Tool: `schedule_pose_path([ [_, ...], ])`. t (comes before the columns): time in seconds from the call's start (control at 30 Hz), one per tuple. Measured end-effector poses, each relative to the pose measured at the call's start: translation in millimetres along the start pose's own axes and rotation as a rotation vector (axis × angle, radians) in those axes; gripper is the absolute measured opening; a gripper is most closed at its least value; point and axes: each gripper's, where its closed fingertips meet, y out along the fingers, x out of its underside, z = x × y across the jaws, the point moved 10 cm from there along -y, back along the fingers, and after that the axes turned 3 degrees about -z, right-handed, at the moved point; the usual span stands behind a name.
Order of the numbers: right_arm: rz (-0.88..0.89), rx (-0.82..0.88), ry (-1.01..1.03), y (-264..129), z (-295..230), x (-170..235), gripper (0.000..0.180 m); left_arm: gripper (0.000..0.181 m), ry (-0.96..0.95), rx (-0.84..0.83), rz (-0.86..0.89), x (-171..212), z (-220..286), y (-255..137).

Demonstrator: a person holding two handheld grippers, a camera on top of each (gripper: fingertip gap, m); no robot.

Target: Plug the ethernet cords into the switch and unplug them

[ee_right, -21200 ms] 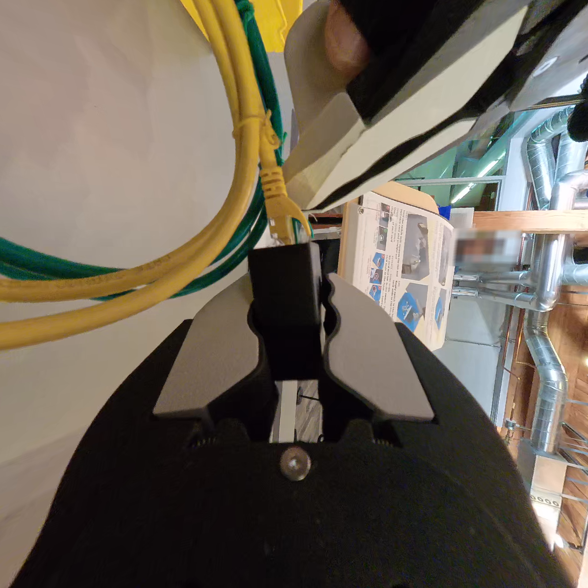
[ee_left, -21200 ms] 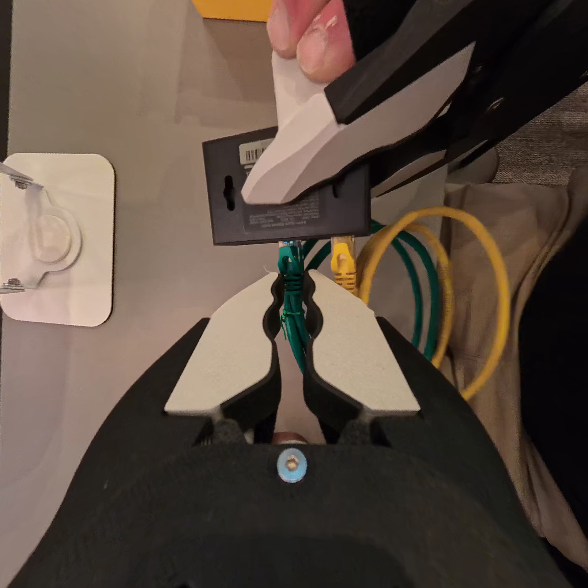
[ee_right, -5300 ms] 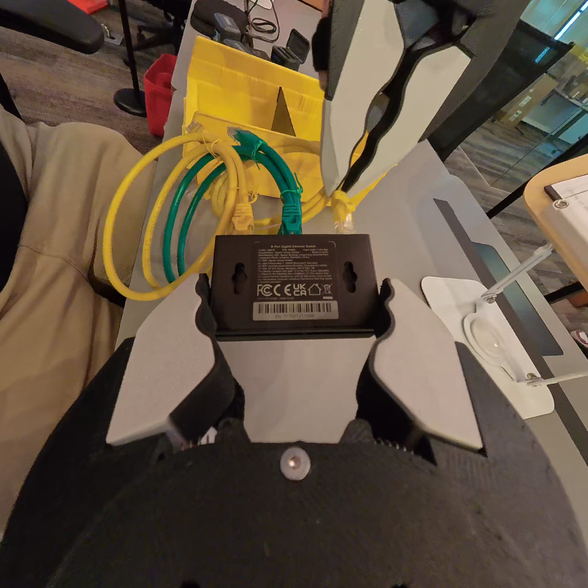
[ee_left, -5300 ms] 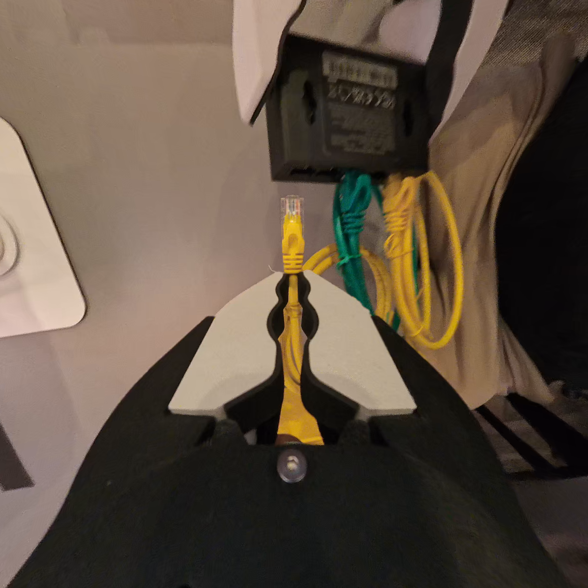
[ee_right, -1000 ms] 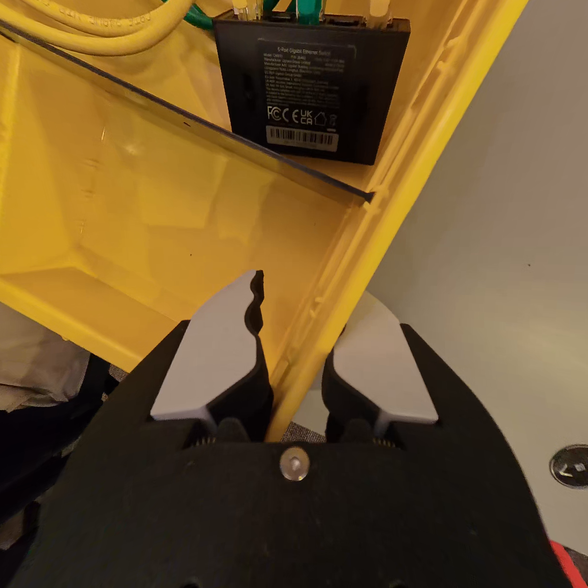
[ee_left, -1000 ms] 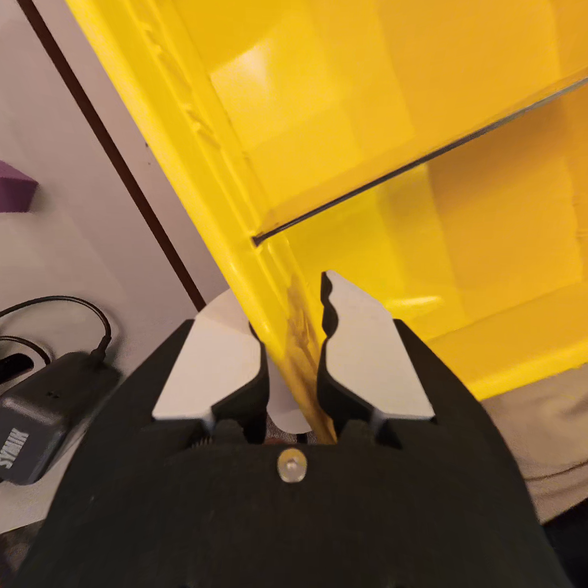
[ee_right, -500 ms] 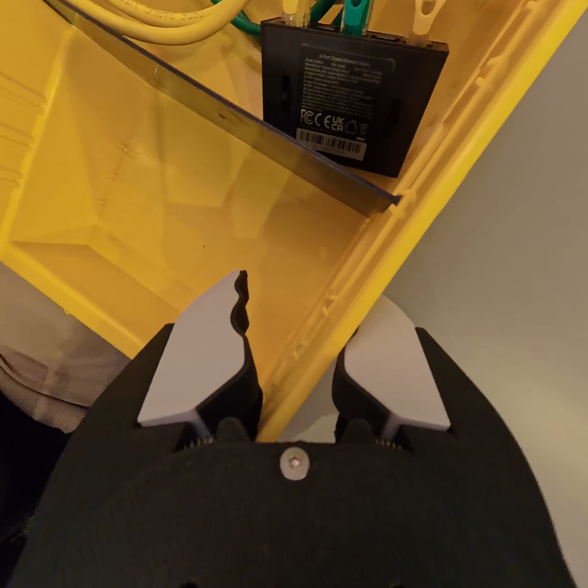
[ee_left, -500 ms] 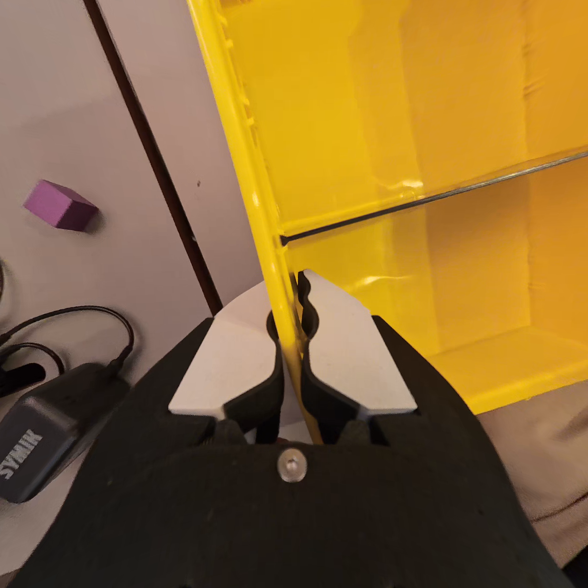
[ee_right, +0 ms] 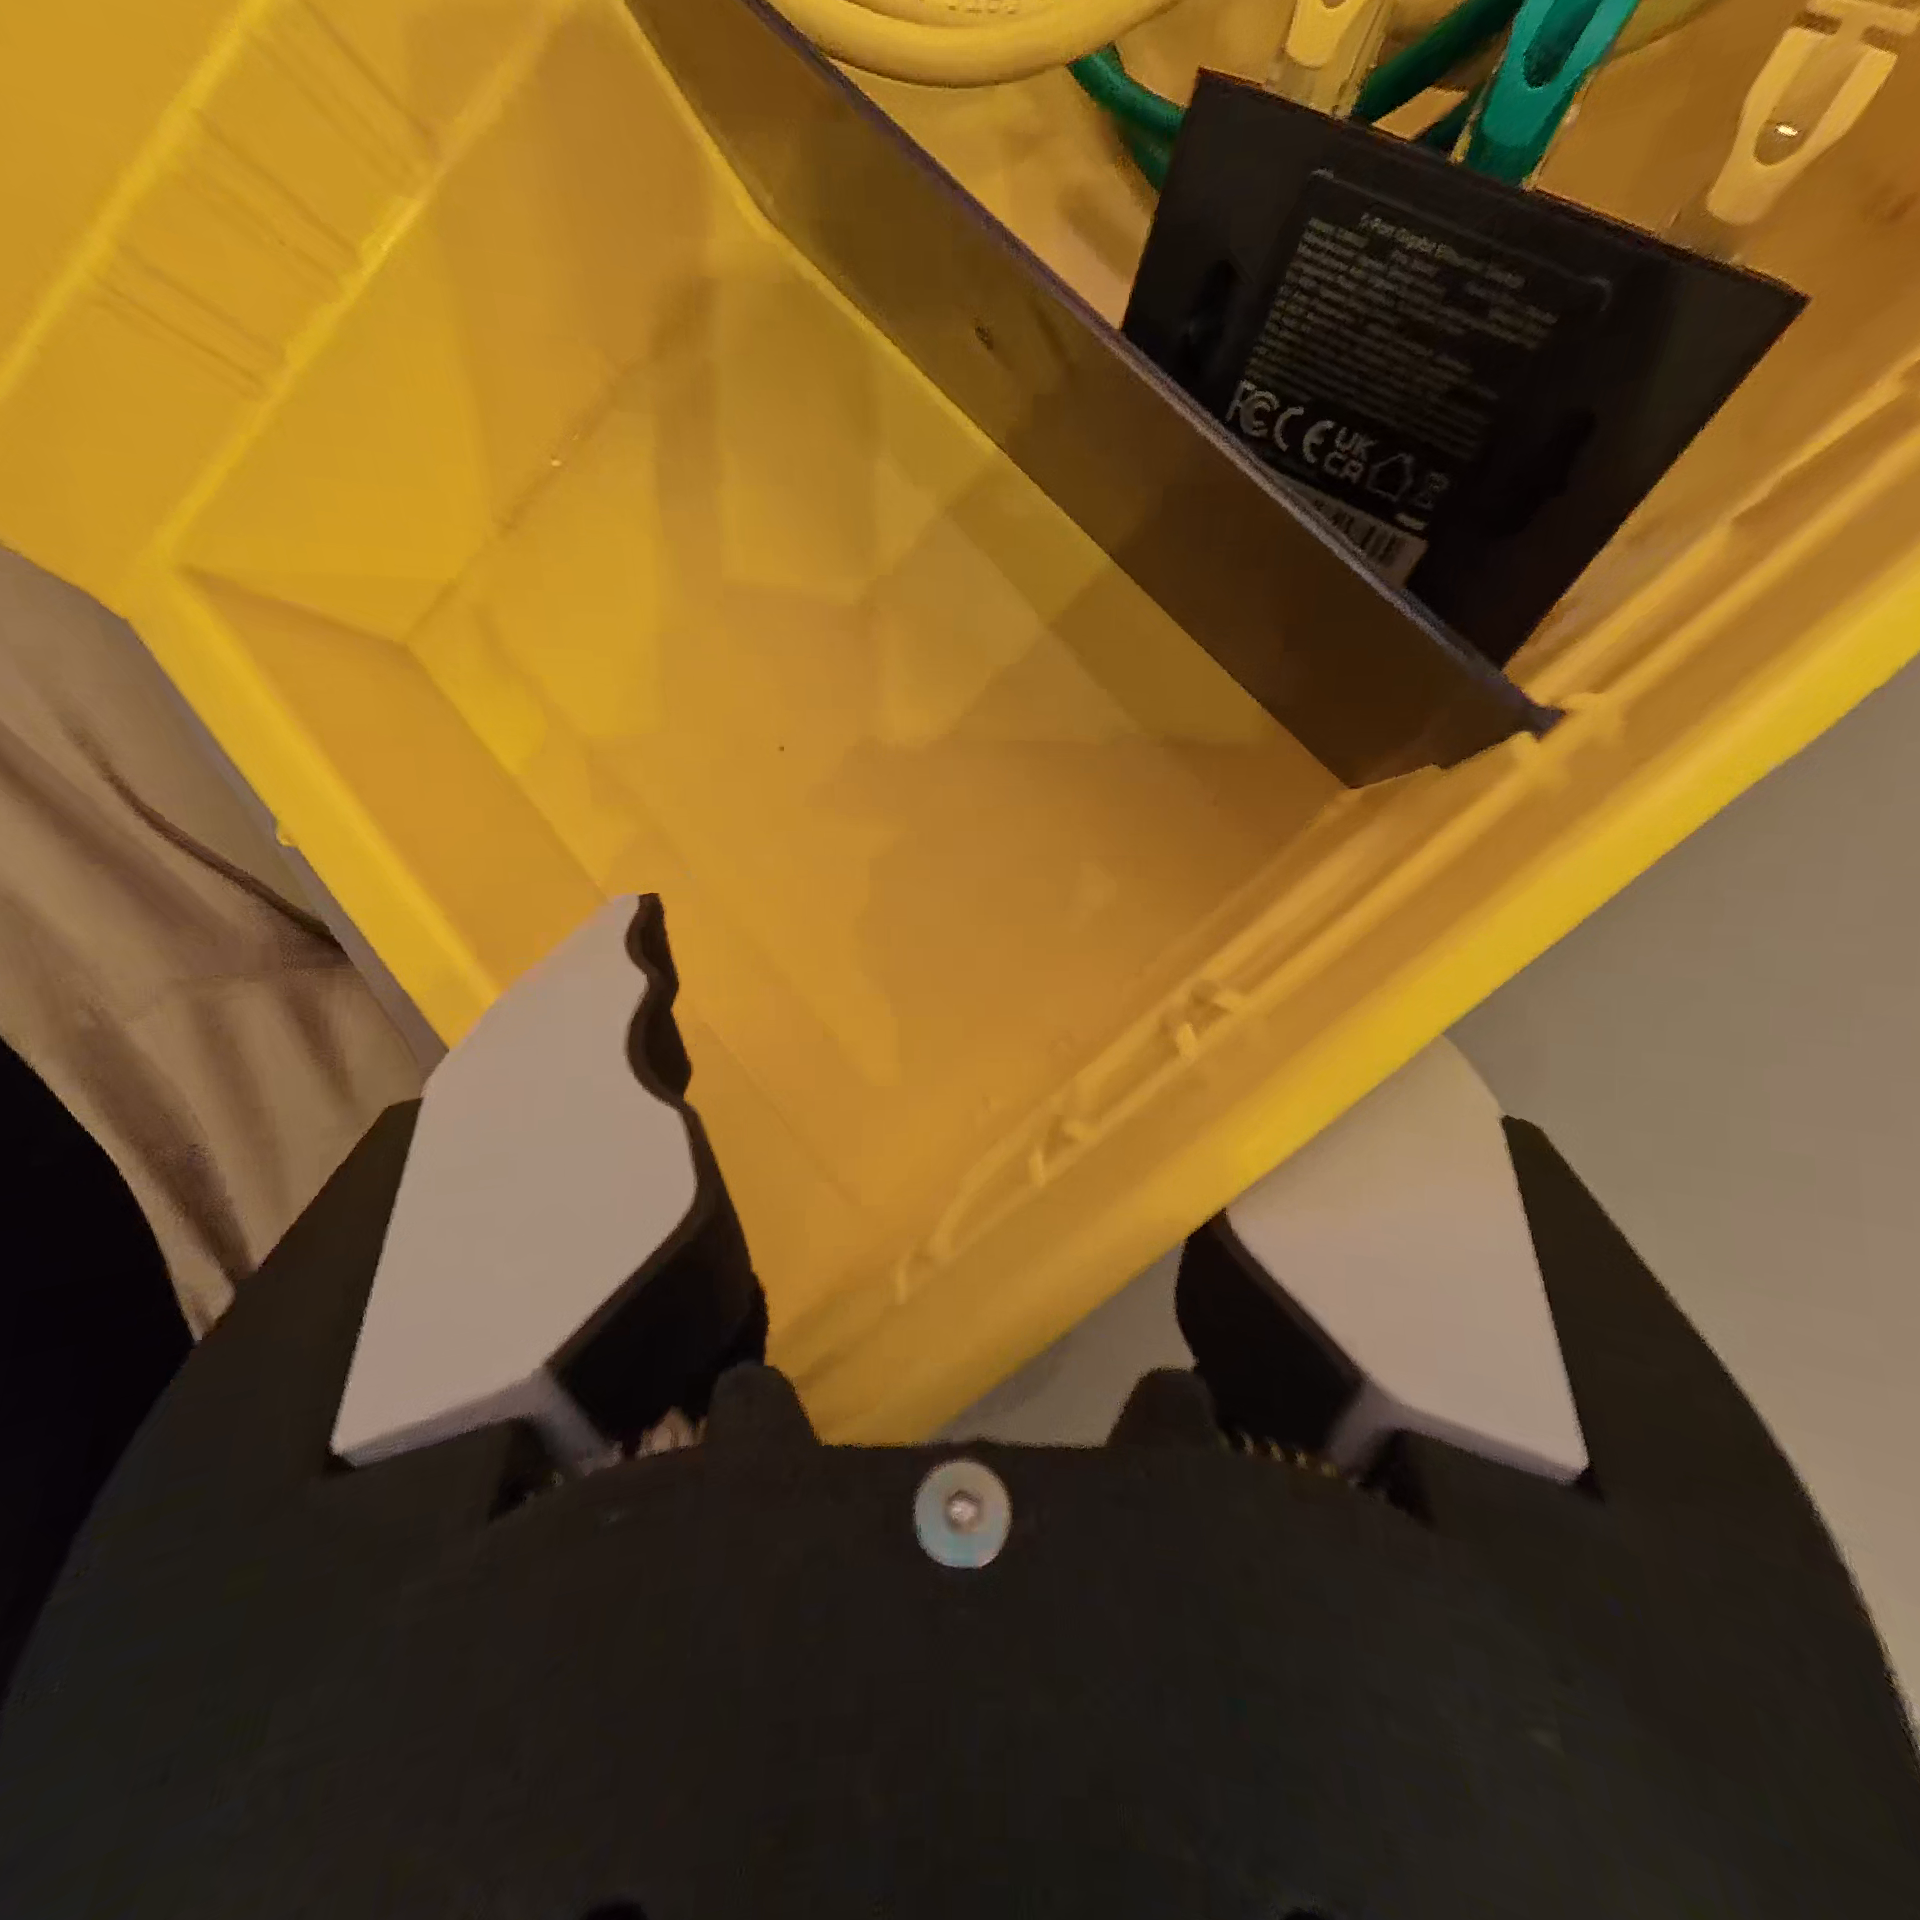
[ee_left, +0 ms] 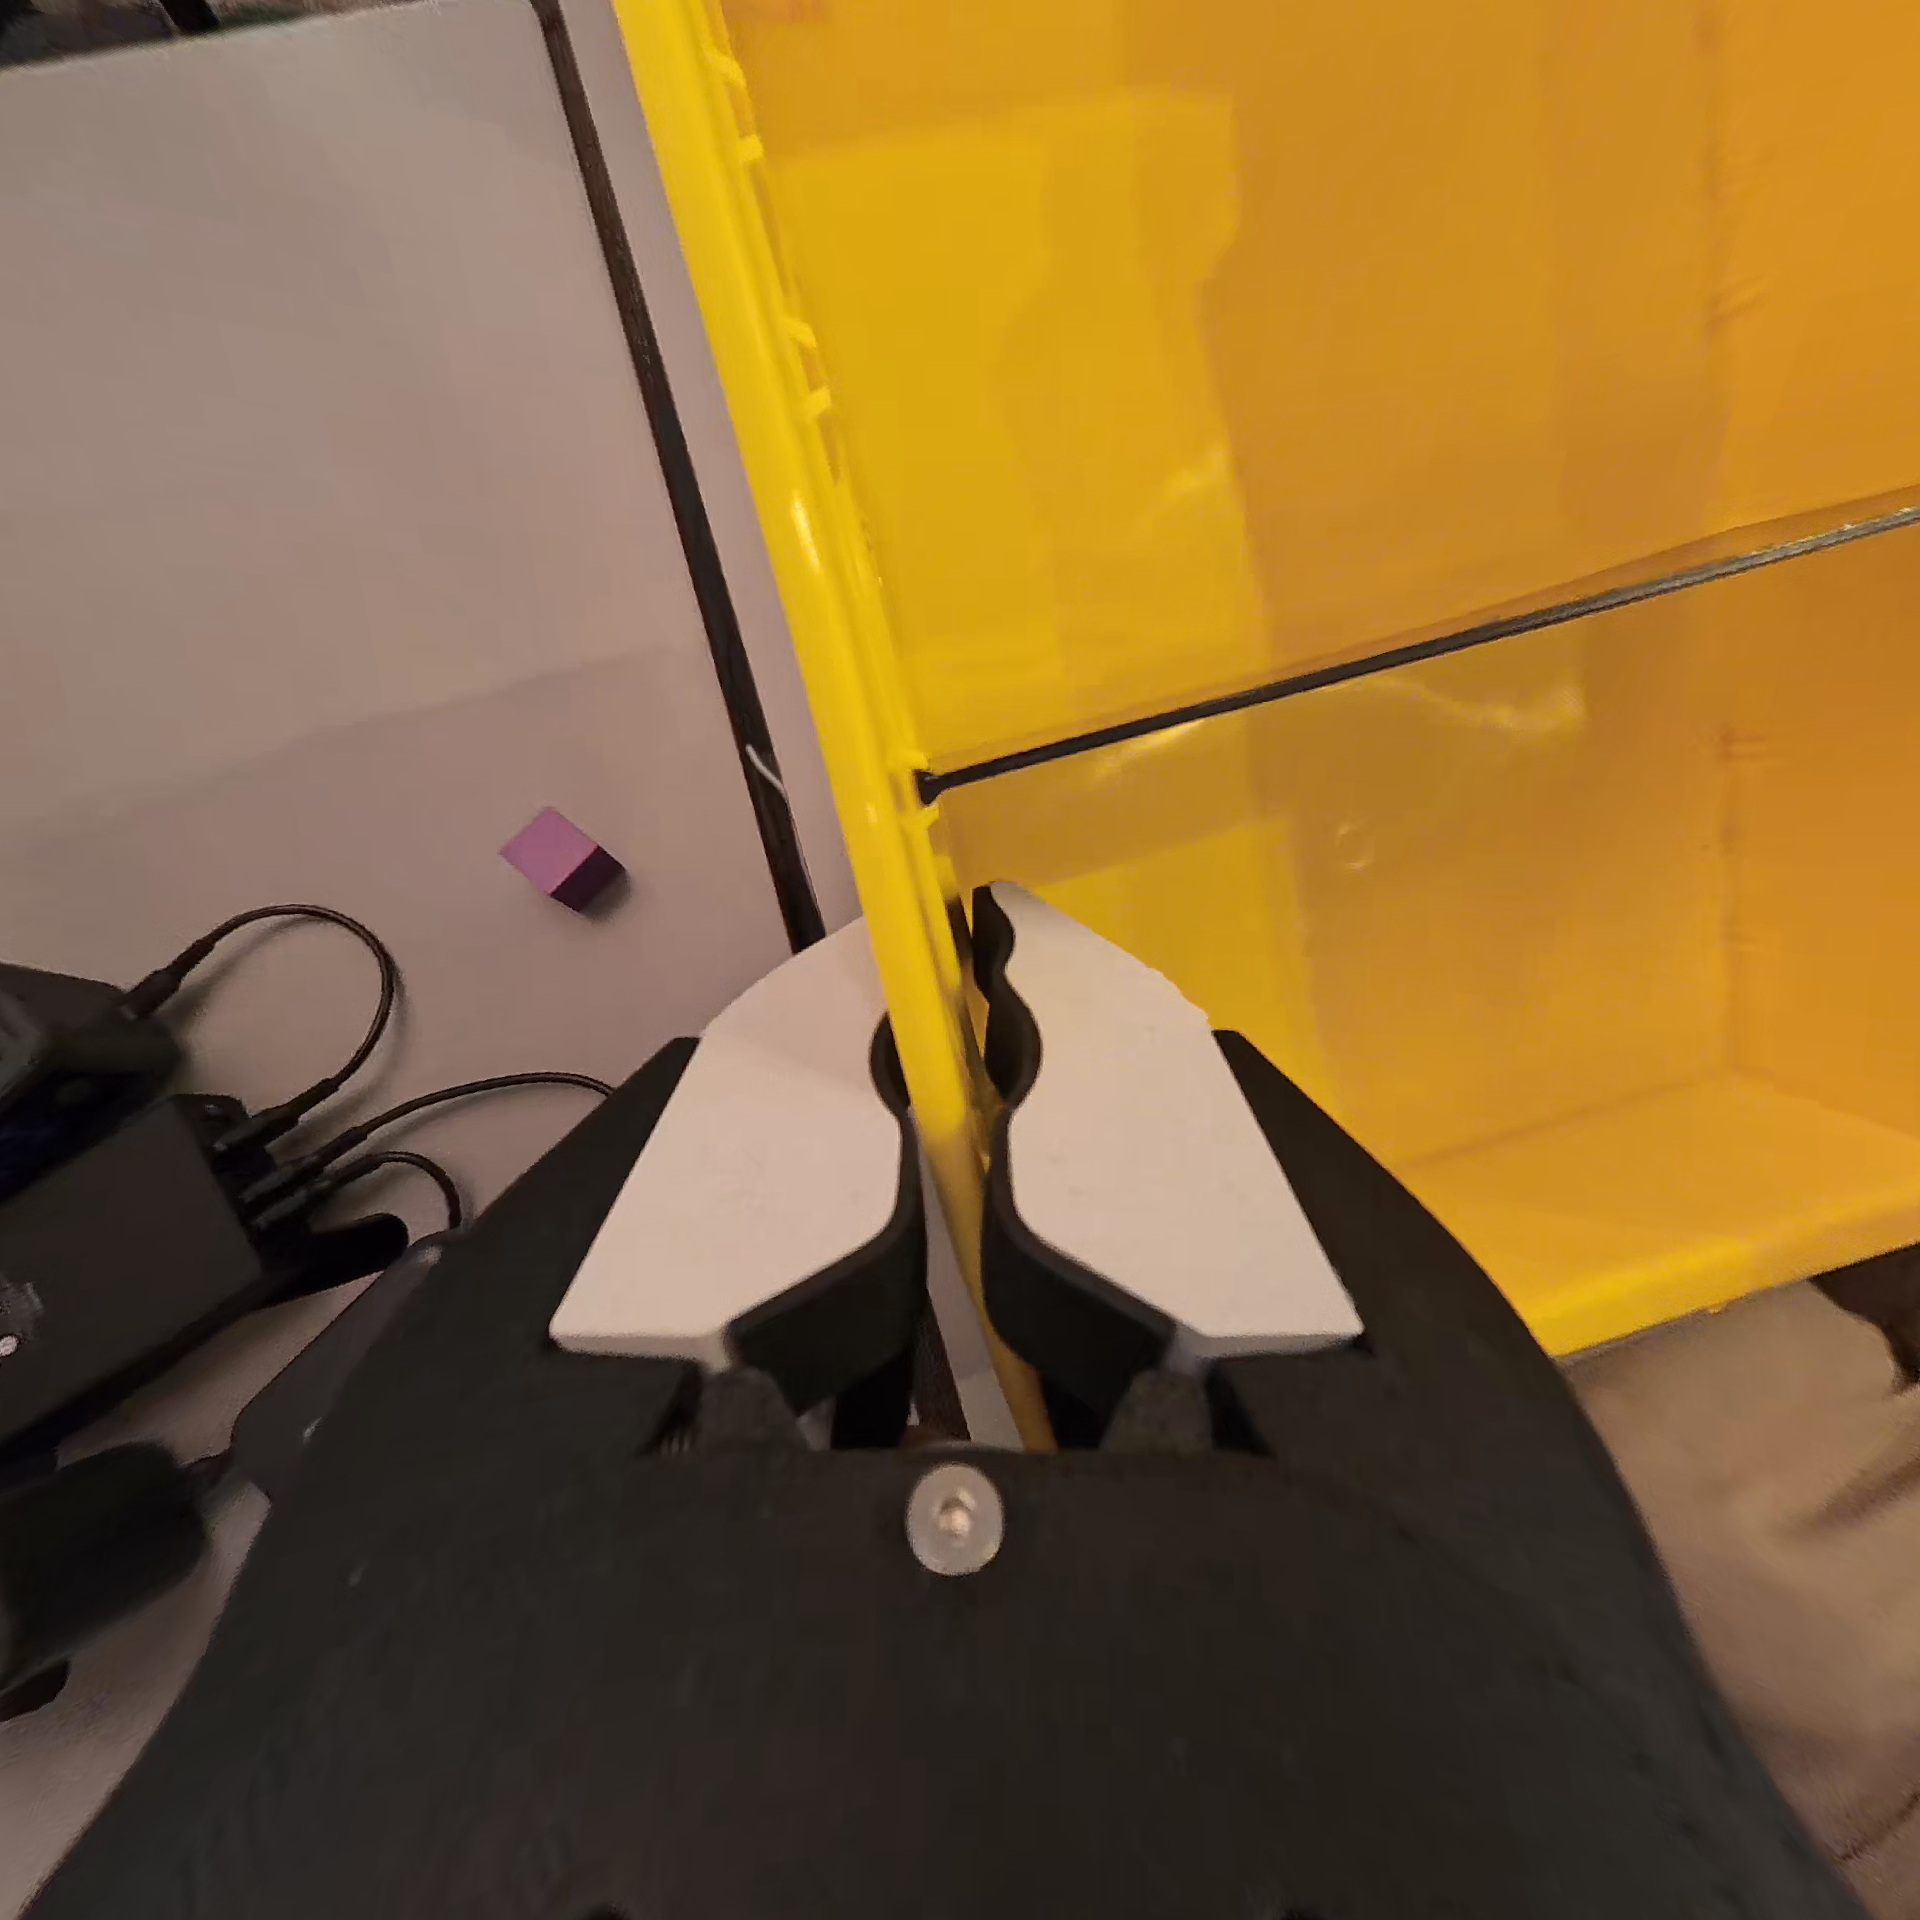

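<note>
The black switch point(ee_right: 1455, 343) lies label side up in the far compartment of a yellow bin point(ee_right: 831, 727), behind a dark divider point(ee_right: 1091, 416). Green cords point(ee_right: 1527, 94) and yellow cords point(ee_right: 935, 31) are plugged into its far edge. My right gripper point(ee_right: 1039, 987) is open, its jaws wide apart on either side of the bin's right wall. My left gripper point(ee_left: 940, 1039) is shut on the bin's left wall point(ee_left: 831, 623). The switch and cords do not show in the left wrist view.
A small purple block point(ee_left: 561, 873) lies on the grey table point(ee_left: 312, 468) left of the bin. A black device with plugged-in cables point(ee_left: 125, 1195) sits at the near left. A dark seam point(ee_left: 665, 416) runs along the table beside the bin. Beige cloth point(ee_right: 156, 883) lies at the near edge. Left tips to right tips: about 55 cm. My left gripper's tips are some 20 cm from the small purple block point(ee_left: 561, 873).
My right gripper's jaws have spread wider around the bin's right wall. My left gripper closed onto the left wall and stays shut. The bin has shifted in both views.
</note>
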Motion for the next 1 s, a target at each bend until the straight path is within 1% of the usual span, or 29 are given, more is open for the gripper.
schedule_pose_path([
  [0.03,0.007,-0.025,-0.017,10.2,-9.7,-10.5,0.112,0.005,-0.005,0.005,0.013,-1.5,-0.3,-5.0],
  [0.17,0.066,-0.120,-0.079,49.6,-52.1,-52.7,0.141,0.005,0.000,-0.035,0.083,-11.2,0.1,-32.9],
  [0.27,0.051,-0.190,-0.156,71.4,-73.9,-80.4,0.146,0.005,0.024,-0.117,0.130,-19.1,-1.3,-65.4],
  [0.3,0.066,-0.241,-0.146,74.4,-77.4,-88.4,0.147,0.005,0.029,-0.141,0.148,-20.9,-1.1,-77.0],
  [0.37,0.110,-0.334,-0.122,72.7,-83.5,-99.2,0.147,0.005,0.037,-0.176,0.189,-23.5,1.9,-99.7],
  [0.47,0.204,-0.420,-0.119,53.0,-88.6,-103.6,0.147,0.005,0.048,-0.165,0.256,-29.5,16.7,-124.2],
  [0.53,0.188,-0.460,-0.122,40.7,-88.9,-98.4,0.146,0.005,0.073,-0.120,0.300,-38.5,34.5,-130.8],
  [0.6,0.168,-0.525,-0.135,32.5,-93.8,-89.4,0.138,0.005,0.110,-0.065,0.336,-51.5,57.6,-130.2],
  [0.63,0.166,-0.552,-0.141,31.1,-98.7,-85.1,0.141,0.005,0.128,-0.036,0.348,-58.6,70.3,-127.5],
  [0.73,0.142,-0.553,-0.228,35.2,-114.9,-74.0,0.143,0.005,0.174,0.064,0.358,-79.5,108.0,-110.9],
  [0.83,0.167,-0.670,-0.224,40.8,-121.6,-69.3,0.145,0.005,0.242,0.144,0.338,-99.4,143.1,-88.6],
  [0.9,0.186,-0.733,-0.253,34.6,-114.7,-62.0,0.136,0.006,0.278,0.182,0.316,-110.2,164.9,-74.1],
  [0.97,0.239,-0.714,-0.228,17.8,-93.3,-50.0,0.135,0.005,0.304,0.218,0.297,-118.8,185.7,-59.5],
  [1.0,0.297,-0.688,-0.187,3.9,-77.6,-42.5,0.128,0.006,0.314,0.237,0.287,-123.0,196.6,-51.0],
])
